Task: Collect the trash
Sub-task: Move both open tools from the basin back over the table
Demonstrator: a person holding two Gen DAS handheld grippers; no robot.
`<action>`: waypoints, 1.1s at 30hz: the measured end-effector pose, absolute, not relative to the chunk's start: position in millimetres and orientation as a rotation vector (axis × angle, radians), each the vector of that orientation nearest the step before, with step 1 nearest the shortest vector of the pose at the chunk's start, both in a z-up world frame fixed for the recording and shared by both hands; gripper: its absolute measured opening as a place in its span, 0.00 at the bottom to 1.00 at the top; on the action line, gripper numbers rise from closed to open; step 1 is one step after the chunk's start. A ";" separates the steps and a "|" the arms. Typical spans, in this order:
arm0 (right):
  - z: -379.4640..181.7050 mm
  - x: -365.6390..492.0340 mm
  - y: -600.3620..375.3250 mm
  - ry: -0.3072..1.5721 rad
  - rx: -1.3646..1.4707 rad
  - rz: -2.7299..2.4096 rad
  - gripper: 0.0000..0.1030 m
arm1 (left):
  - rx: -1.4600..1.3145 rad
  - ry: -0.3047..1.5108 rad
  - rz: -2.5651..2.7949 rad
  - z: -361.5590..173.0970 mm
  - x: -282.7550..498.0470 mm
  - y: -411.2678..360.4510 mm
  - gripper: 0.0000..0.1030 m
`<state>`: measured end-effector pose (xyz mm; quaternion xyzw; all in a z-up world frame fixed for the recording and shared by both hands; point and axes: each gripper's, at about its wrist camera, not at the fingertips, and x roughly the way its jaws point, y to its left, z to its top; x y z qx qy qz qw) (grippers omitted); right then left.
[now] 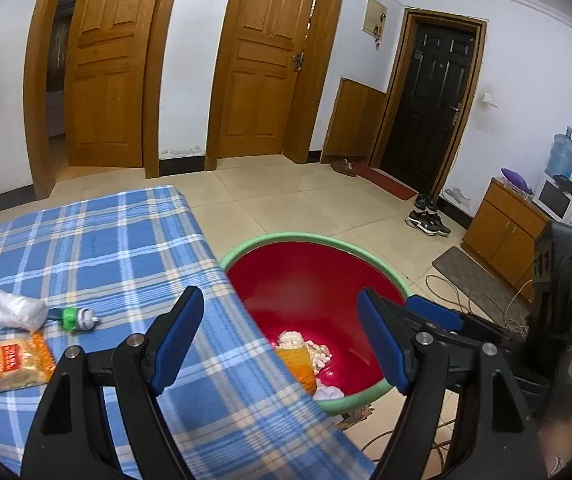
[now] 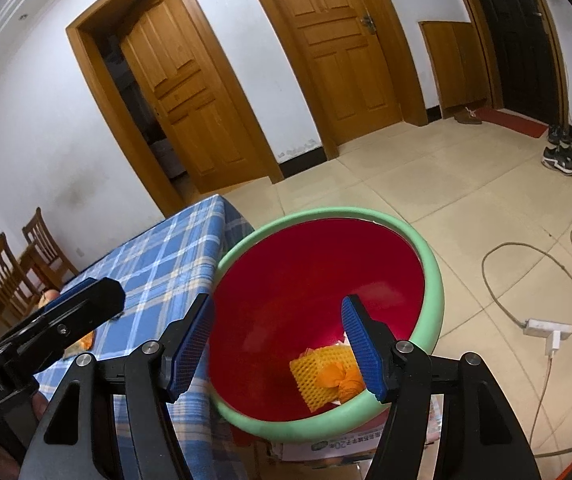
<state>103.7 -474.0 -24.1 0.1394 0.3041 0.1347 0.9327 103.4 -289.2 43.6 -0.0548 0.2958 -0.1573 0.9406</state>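
A red basin with a green rim [image 1: 246, 246] stands beside the table with the blue plaid cloth [image 1: 98, 248]; it holds crumpled white tissue [image 1: 317, 352] and yellow foam netting [image 2: 319, 372]. On the cloth at the left lie a snack packet [image 1: 14, 364], a crumpled white plastic bag [image 1: 18, 308] and a small green-and-white bottle [image 1: 78, 318]. My left gripper [image 1: 282, 332] is open and empty over the table edge and the basin. My right gripper [image 2: 278, 344] is open and empty above the basin [image 2: 433, 276]; it also shows in the left wrist view [image 1: 437, 316].
Tiled floor lies beyond the basin, with cables [image 2: 497, 280] and a power strip [image 2: 545, 328] to the right. Shoes [image 1: 427, 222], a doormat, a wooden cabinet [image 1: 501, 228] and a water jug are further right. Wooden chairs [image 2: 2, 272] stand at the left.
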 end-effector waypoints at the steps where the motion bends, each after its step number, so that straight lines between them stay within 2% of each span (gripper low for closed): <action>1: -21.7 101.8 -469.6 0.618 0.275 0.282 0.67 | -0.110 0.605 -0.315 43.6 102.4 -285.7 0.76; 11: -6.6 93.2 -438.5 0.629 0.252 0.307 0.67 | -0.140 0.619 -0.264 48.8 94.7 -245.6 0.77; 17: 12.5 87.3 -417.1 0.611 0.250 0.350 0.68 | -0.149 0.631 -0.201 49.8 92.5 -207.8 0.90; 25: 22.0 96.5 -366.3 0.620 0.212 0.415 0.71 | -0.171 0.665 -0.118 41.1 91.4 -147.4 0.91; 33: 28.3 108.8 -309.7 0.624 0.181 0.491 0.71 | -0.053 0.740 -0.088 17.7 104.7 -106.9 0.91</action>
